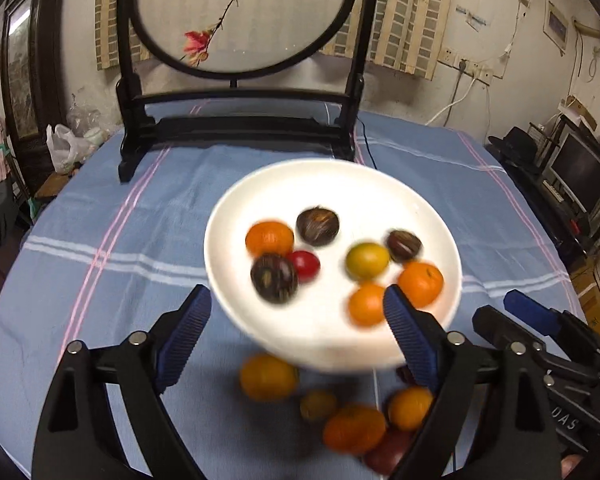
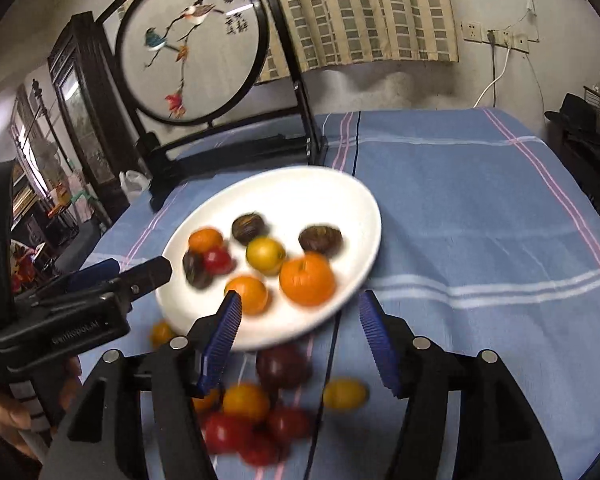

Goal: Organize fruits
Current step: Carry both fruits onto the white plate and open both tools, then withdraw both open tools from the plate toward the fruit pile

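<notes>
A white plate (image 1: 284, 188) holds several small fruits: oranges (image 1: 269, 237), dark chestnut-like ones (image 1: 318, 221), a red tomato (image 1: 305, 265) and a yellow-green one (image 1: 367, 260). It also shows in the right wrist view (image 2: 300, 188). More loose fruits (image 1: 352, 426) lie on the blue cloth in front of it, blurred, and show in the right wrist view (image 2: 246, 402). My left gripper (image 1: 296, 316) is open at the plate's near rim, its fingers either side. My right gripper (image 2: 300, 320) is open over the near rim and holds nothing.
A dark wooden stand with a round embroidered screen (image 1: 240, 12) stands at the back of the table on the blue checked cloth (image 1: 112, 216). A thin black cable (image 2: 328, 360) runs across the cloth. A white plastic bag (image 1: 62, 148) sits at the left edge.
</notes>
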{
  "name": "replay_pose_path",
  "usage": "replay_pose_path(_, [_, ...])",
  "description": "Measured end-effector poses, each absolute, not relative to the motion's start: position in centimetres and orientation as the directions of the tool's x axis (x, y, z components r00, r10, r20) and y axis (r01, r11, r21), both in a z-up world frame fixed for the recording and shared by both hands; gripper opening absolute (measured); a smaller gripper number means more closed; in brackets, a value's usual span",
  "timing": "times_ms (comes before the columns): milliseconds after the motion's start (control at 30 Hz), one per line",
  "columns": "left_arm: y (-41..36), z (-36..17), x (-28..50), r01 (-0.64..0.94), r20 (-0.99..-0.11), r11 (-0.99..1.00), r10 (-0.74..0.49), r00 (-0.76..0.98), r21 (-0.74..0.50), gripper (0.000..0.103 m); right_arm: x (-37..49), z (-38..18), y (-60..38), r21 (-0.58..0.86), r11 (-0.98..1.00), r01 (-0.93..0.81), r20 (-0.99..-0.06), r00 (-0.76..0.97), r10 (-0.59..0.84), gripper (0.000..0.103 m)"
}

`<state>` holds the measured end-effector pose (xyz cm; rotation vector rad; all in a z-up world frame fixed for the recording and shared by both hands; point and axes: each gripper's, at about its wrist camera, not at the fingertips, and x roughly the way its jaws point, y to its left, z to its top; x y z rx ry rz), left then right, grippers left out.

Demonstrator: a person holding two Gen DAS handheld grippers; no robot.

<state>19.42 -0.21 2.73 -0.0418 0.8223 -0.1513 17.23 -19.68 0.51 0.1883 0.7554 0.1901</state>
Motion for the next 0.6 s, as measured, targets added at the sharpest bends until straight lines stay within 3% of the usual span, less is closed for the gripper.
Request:
replay_pose_path(400, [2.1, -0.4, 14.1, 0.145, -0.758, 0.978, -0.21, 0.617, -0.153, 0.088, 9.3, -2.6, -16.6, 0.0, 0.974, -0.228, -0.748, 0.646, 0.151, 0.062])
replay_pose_path(600, [2.6, -1.9, 14.5, 0.144, -0.763, 0.975, -0.222, 0.607, -0.169, 0.088, 9.3, -4.5, -15.0, -0.011, 0.967, -0.255, -0.795, 0.589, 0.146, 0.05])
